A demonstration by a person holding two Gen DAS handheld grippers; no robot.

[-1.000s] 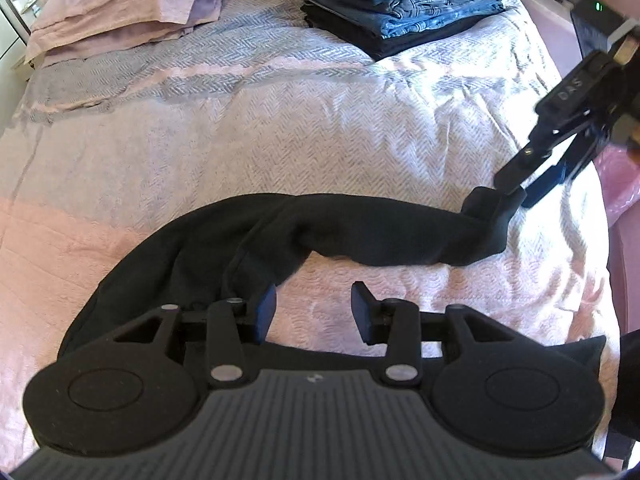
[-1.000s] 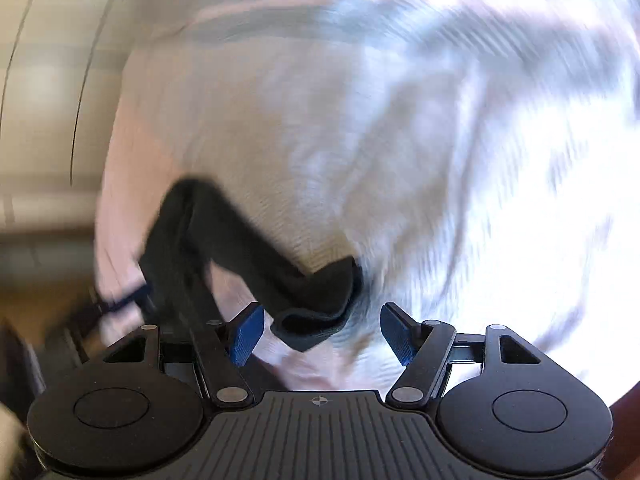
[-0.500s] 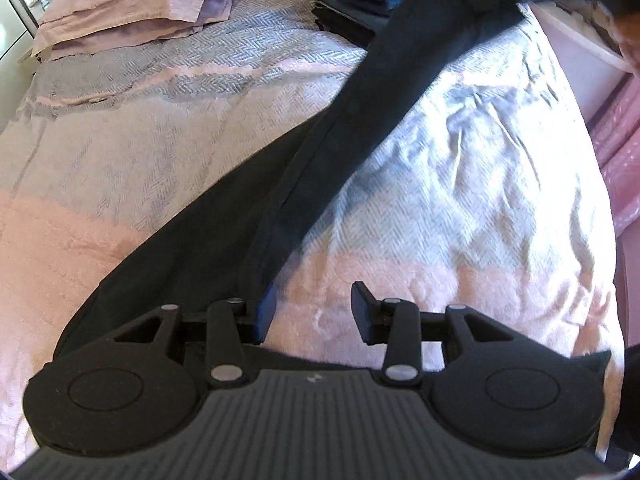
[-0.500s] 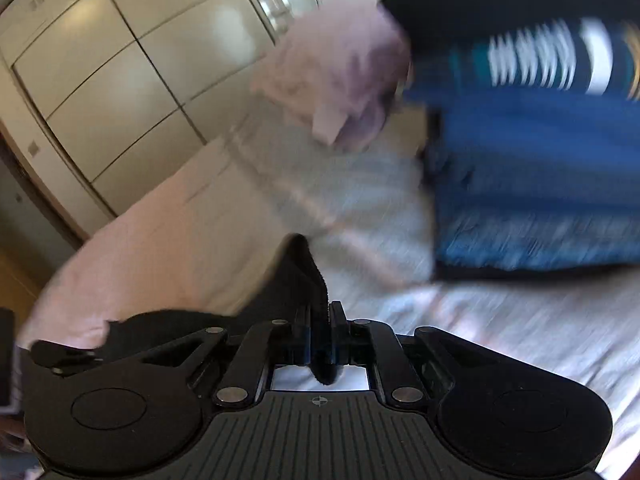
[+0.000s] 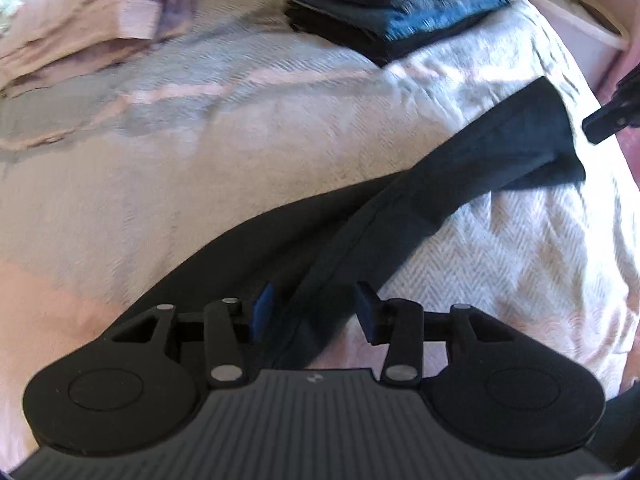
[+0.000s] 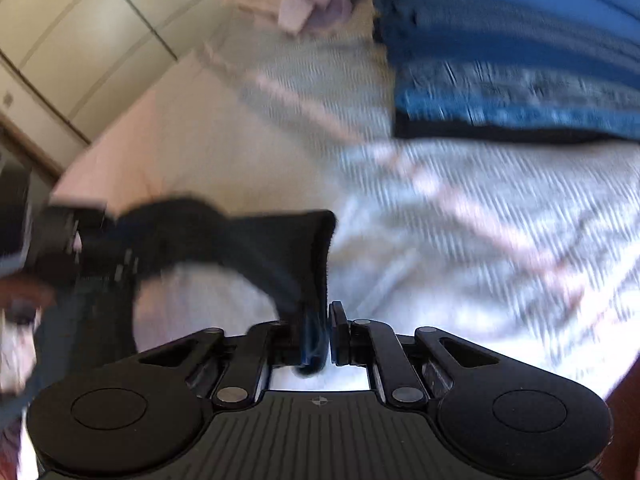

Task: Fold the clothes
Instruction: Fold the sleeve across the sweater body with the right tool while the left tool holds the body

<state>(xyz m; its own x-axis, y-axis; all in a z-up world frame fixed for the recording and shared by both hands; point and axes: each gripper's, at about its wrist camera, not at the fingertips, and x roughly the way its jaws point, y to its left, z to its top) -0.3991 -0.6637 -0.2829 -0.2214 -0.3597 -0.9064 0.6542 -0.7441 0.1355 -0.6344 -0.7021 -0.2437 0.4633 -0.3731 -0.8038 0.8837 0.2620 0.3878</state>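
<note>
Garment (image 5: pixel 460 176) stretched diagonally across bed (image 5: pixel 240 152); folded clothes stack (image 5: pixel 400 12) behind it at far right, pillows (image 5: pixel 80 28) far left.

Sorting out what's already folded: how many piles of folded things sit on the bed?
2. A pink pile at the far left of the bed, and a denim stack at the far middle-right. More may lie outside the views.

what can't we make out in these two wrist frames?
- Left wrist view: near end of the black garment is hidden behind the left gripper; type unclear.
- Left wrist view: right gripper cut off by the edge.
- Right wrist view: motion blur smears the folded stack and bedspread; whether the near-shut right gripper pinches cloth is unclear.
</note>
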